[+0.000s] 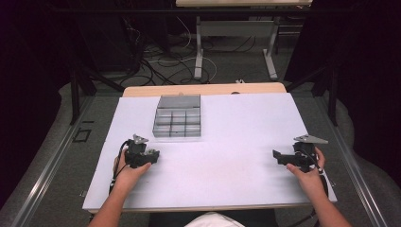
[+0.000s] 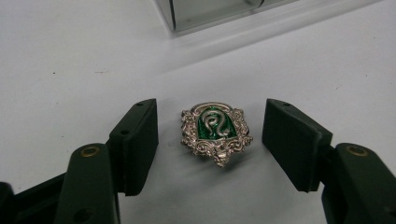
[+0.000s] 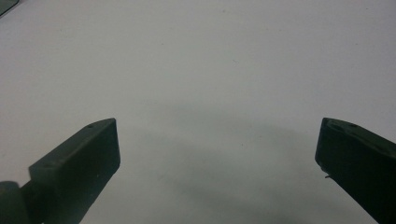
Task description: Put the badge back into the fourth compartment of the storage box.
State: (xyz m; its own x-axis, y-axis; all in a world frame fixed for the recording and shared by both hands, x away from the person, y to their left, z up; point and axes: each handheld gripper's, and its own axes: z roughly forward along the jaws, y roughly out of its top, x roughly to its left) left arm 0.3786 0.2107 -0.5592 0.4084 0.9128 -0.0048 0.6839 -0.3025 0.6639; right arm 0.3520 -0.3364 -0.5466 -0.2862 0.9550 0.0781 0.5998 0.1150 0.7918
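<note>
Badge (image 2: 215,133): glossy silver metal, green enamel centre. Left gripper (image 2: 210,140) pads: matt black. Table (image 1: 236,165): matt white. Organiser box (image 1: 178,117): clear plastic.

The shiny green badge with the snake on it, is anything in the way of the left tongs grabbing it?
Nothing visible is. The badge lies flat on the white table, right between the open jaws of the left tongs, with bare table on both sides of it. Neither jaw touches it yet. The grey compartment box sits farther off, behind it.
</note>
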